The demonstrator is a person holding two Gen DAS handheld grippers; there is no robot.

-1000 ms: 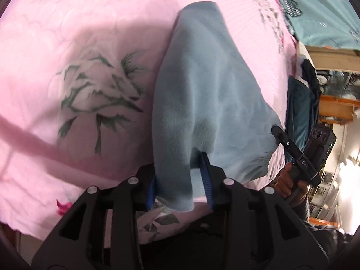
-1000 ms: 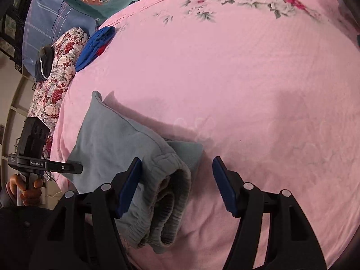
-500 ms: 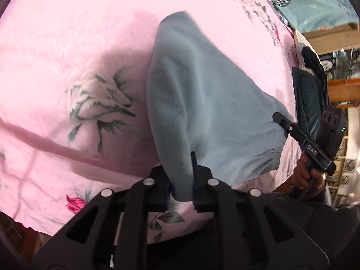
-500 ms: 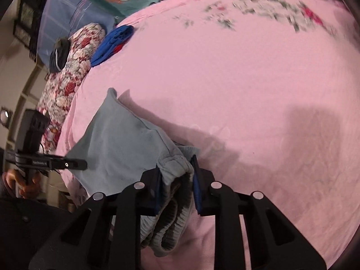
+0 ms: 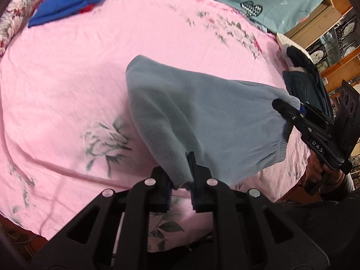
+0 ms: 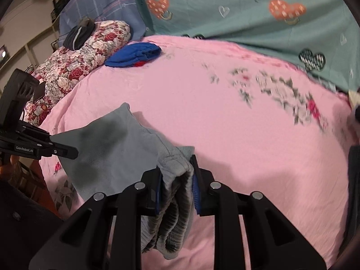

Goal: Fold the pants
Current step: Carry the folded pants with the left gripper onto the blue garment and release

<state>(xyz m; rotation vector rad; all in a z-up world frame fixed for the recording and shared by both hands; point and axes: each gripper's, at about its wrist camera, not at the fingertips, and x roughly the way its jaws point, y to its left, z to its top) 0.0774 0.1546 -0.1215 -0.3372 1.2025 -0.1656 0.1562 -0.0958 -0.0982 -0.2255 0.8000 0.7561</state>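
Both grippers clamped on the grey pants point(image 5: 202, 121), cloth lifted off the near edge of the pink bedspread point(image 5: 67, 90)

Left gripper point(image 5: 181, 193): jaws pressed together on a thin folded corner, probably the leg end. Right gripper point(image 6: 176, 193): pinching the bunched ribbed waistband, thicker wad between the pads, so jaws stand a bit wider

Key relation: pants stretched between the two grippers, long axis running side to side along the near bed edge. Far fold of the cloth drapes forward and down toward the bedspread, seemingly touching it, though contact not certain. Free bed area lies ahead of both grippers, so the next move looks like carrying both ends forward together and laying the cloth flat or folding it over. Neither hand clearly nearer to that space; both at the ends of the span

Surface: soft quilted bedspread with flower print, some wrinkles, wide bare area in the middle

Room: blue garment point(image 6: 135, 54) folded at the far left by a floral pillow point(image 6: 74, 63); teal sheet point(image 6: 247, 11) with hearts at the head; dark clothes point(image 5: 306, 85) piled at the right edge; wooden shelves point(image 5: 337, 33) beyond

Risk as judged: thin corner in the left jaws could slip if the span gets pulled taut
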